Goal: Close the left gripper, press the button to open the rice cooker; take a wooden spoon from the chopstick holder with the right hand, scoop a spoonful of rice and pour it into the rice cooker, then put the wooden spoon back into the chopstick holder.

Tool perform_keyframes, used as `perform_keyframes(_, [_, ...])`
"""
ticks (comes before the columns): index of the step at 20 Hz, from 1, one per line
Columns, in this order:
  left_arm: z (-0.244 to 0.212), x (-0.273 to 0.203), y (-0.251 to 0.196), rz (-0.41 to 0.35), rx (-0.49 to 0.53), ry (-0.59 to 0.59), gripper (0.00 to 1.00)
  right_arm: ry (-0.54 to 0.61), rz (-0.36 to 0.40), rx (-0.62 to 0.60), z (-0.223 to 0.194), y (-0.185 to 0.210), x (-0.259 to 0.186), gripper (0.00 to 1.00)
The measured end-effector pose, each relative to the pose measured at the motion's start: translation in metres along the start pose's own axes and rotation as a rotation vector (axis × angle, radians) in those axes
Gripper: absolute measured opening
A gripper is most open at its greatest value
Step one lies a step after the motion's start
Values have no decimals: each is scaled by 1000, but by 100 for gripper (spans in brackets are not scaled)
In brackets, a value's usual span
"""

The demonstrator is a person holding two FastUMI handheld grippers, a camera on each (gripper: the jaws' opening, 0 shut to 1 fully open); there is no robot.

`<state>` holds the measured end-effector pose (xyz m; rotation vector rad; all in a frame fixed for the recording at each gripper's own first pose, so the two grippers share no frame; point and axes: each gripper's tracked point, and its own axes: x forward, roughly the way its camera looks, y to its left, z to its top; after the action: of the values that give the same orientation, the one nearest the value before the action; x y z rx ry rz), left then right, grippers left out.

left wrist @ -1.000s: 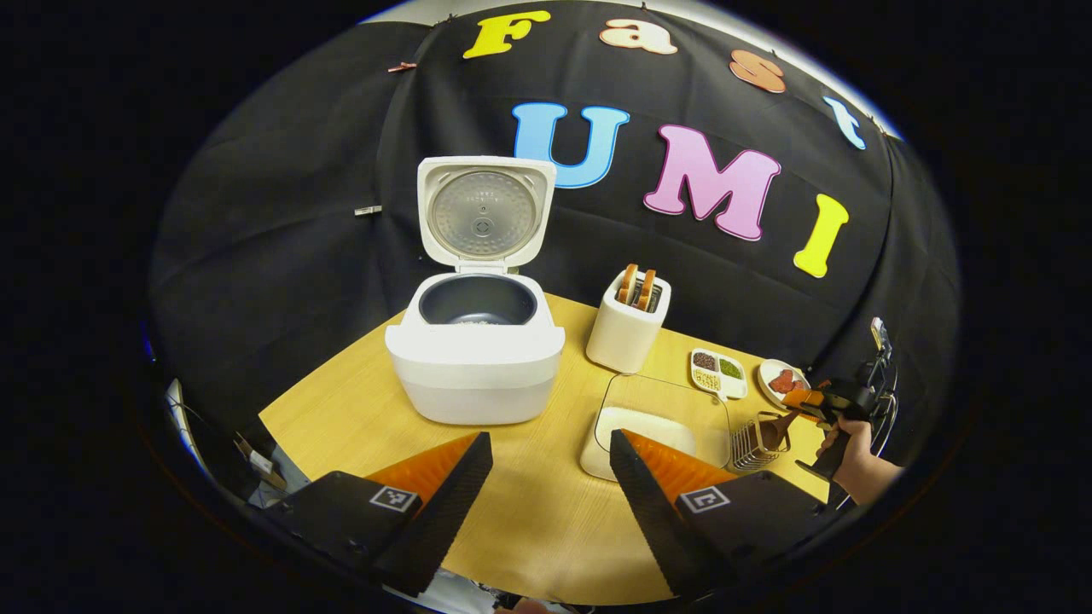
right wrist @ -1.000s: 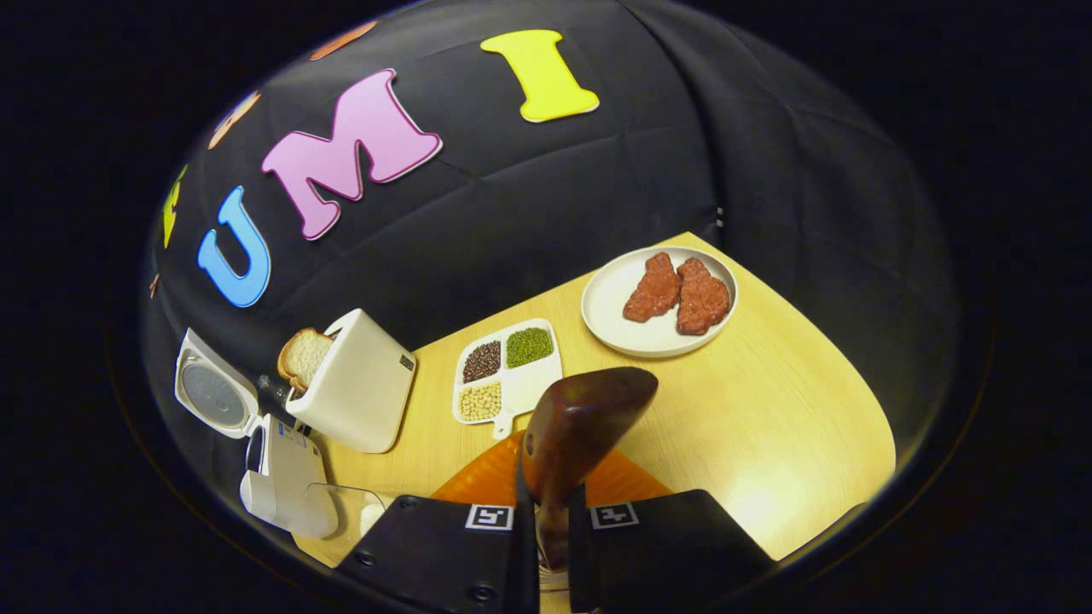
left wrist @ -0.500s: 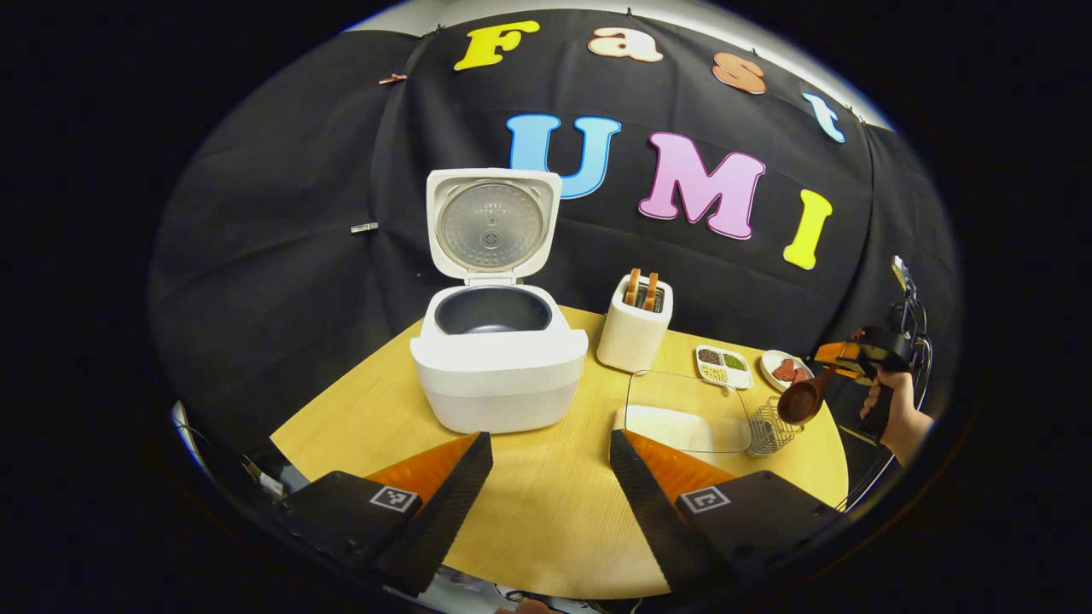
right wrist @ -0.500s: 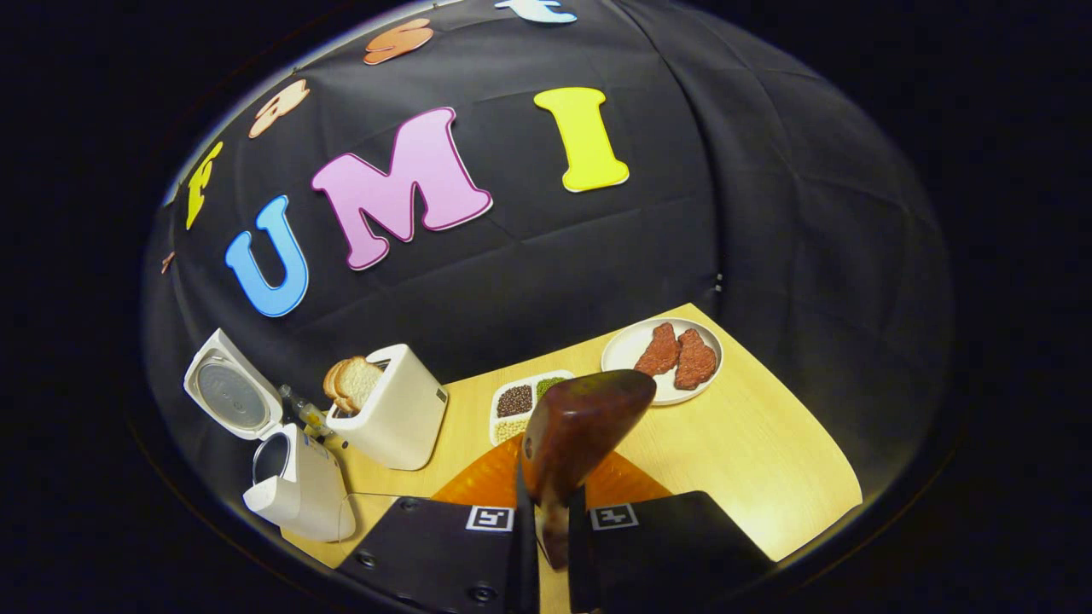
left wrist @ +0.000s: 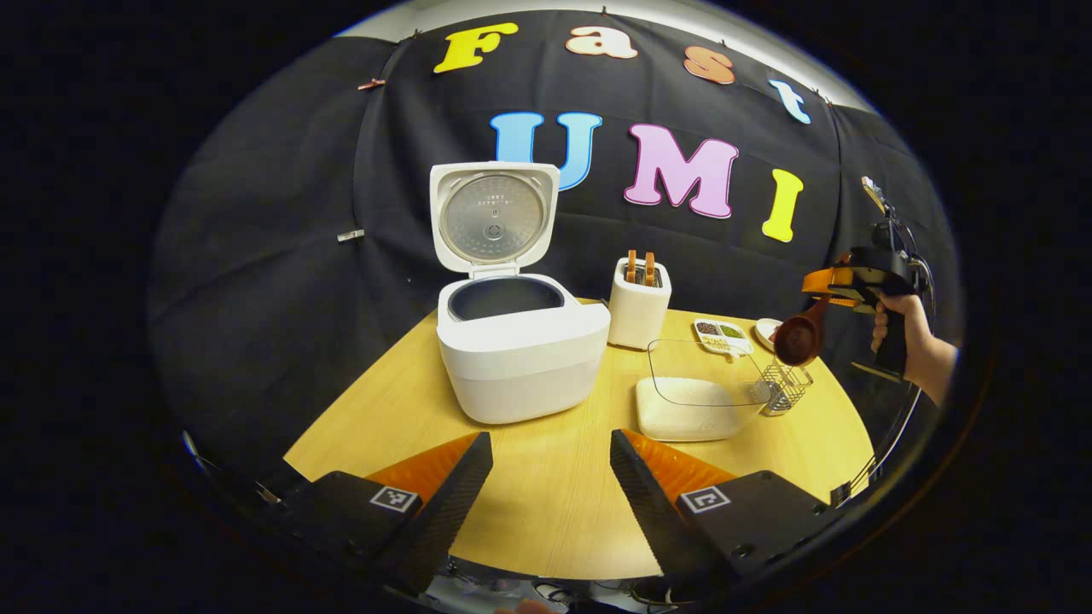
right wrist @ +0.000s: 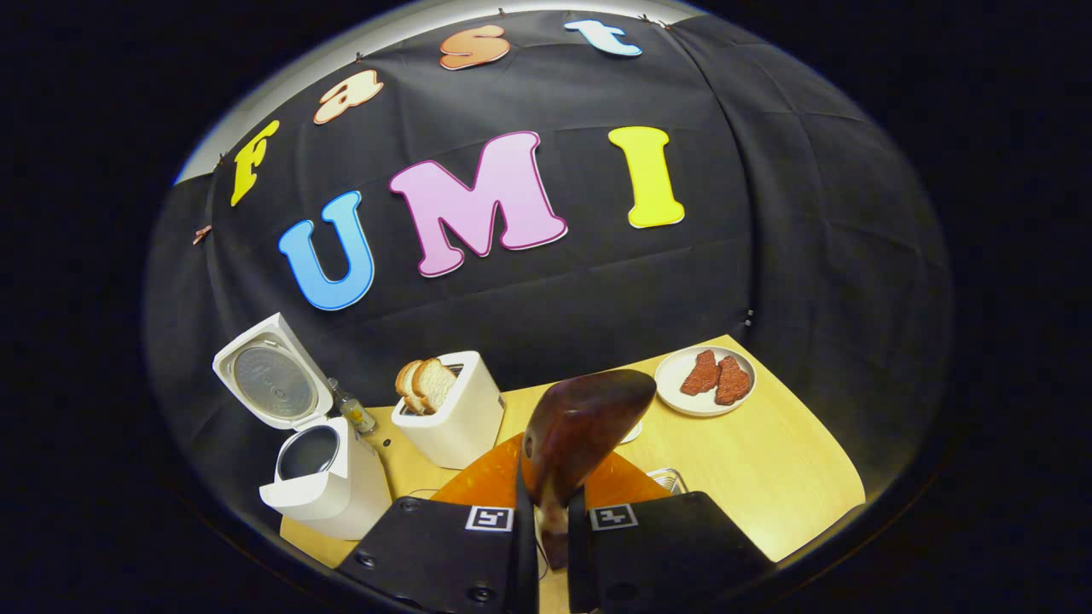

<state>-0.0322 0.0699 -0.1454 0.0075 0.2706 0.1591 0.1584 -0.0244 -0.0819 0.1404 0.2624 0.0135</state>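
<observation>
Right gripper view: jaws pinch the spoon [right wrist: 580,431] handle, bowl at 12 o'clock; rigid, light, likely slippery wood, so grip mid-handle; left gripper [left wrist: 550,486] jaws spread.

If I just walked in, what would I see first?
Probably the big white rice cooker at the back left of the round wooden table, with its lid standing wide open. Next, the dark brown wooden spoon, pinched by its handle in the right tool and held in the air above the wire chopstick holder at the table's right edge.
</observation>
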Motion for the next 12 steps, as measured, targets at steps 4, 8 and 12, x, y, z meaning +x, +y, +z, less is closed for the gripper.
perform_keyframes(4, [-8, 0, 13, -12, -42, 11, 96, 32, 27, -13, -26, 31, 9, 18])
perform_keyframes(8, [-16, 0, 26, -16, -49, 24, 96, 47, 46, -64, -54, 51, 26, 18])
perform_keyframes(12, [-31, 7, 34, -16, -47, 51, 96, 59, 30, -152, -88, 53, 51, 18])
